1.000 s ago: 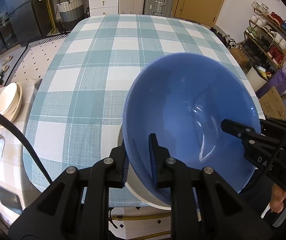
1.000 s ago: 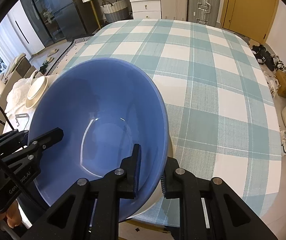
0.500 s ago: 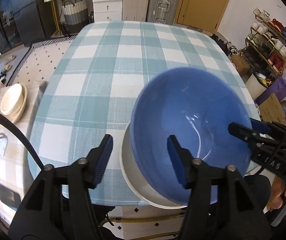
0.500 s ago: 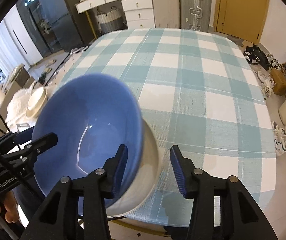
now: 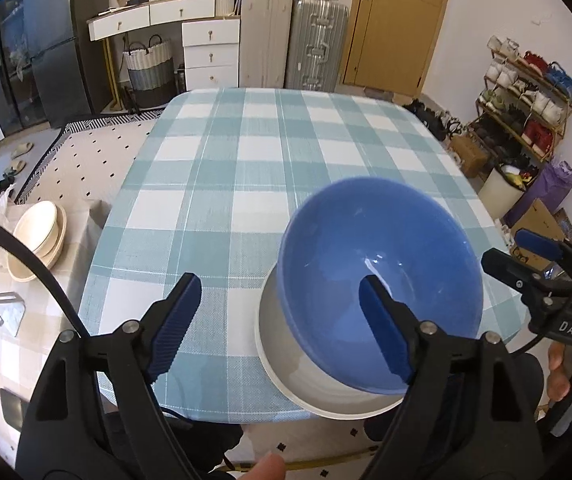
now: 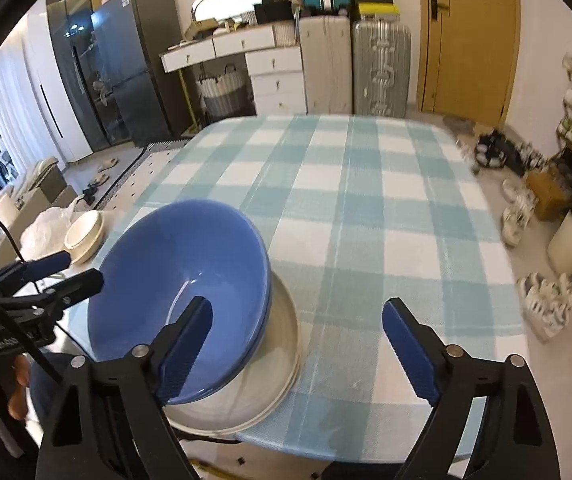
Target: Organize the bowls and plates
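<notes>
Stacking looks finished here: the blue bowl (image 5: 378,280) sits tilted on the white plate (image 5: 286,364) at the tabletop's (image 5: 270,152) near edge. Left hand-held gripper (image 5: 282,320) and right hand-held gripper (image 6: 298,348) both gape, holding nothing. Next probably means fetching the cream bowls (image 5: 40,236). "DAS" is readable on the right unit.

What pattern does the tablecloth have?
The tablecloth has a teal and white check pattern. The left wrist view shows it best.
</notes>
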A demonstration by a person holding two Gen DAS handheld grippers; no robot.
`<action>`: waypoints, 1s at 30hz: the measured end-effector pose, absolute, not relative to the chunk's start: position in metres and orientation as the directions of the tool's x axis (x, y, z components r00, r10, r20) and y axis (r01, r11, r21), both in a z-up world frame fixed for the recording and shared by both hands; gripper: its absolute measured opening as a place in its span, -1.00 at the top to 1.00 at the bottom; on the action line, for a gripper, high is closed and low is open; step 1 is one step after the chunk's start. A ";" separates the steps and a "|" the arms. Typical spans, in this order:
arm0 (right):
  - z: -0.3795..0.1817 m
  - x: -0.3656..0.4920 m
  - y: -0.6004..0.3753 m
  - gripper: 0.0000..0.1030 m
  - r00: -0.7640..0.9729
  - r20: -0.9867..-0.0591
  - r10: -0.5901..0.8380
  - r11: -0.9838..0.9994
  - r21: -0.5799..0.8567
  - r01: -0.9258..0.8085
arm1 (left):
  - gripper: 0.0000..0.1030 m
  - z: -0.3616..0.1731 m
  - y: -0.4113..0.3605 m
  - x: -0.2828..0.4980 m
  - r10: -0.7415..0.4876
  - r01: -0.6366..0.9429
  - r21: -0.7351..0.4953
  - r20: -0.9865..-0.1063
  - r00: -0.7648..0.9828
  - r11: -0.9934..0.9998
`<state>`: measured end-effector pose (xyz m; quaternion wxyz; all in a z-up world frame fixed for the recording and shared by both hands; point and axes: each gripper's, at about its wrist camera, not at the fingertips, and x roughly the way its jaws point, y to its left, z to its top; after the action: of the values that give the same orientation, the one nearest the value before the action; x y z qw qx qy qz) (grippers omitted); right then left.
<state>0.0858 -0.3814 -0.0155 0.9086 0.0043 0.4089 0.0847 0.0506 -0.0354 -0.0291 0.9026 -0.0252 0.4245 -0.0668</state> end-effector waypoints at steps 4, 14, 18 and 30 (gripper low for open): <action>-0.017 0.078 -0.377 -0.84 0.694 -0.707 0.135 0.987 0.032 -0.160 | -0.63 -0.027 -0.028 0.043 -0.148 0.098 -0.112 -0.734 0.662 0.989; -0.029 0.067 -0.386 -0.89 0.737 -0.660 0.144 0.988 0.051 -0.147 | -0.96 -0.031 -0.006 0.035 -0.068 0.047 -0.049 -0.660 0.748 0.998; -0.035 0.065 -0.391 -0.89 0.755 -0.640 0.146 0.989 0.066 -0.135 | -0.96 -0.038 0.000 0.034 -0.047 0.029 -0.039 -0.642 0.766 0.999; -0.041 0.061 -0.404 -0.89 0.790 -0.599 0.136 0.990 0.102 -0.093 | -0.96 -0.057 -0.001 0.034 -0.043 0.040 -0.019 -0.619 0.784 0.999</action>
<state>0.0610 -0.4041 -0.0410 0.9453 0.0334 0.3187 0.0605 0.0338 -0.0014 -0.0570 0.9446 -0.0026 0.3276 -0.0220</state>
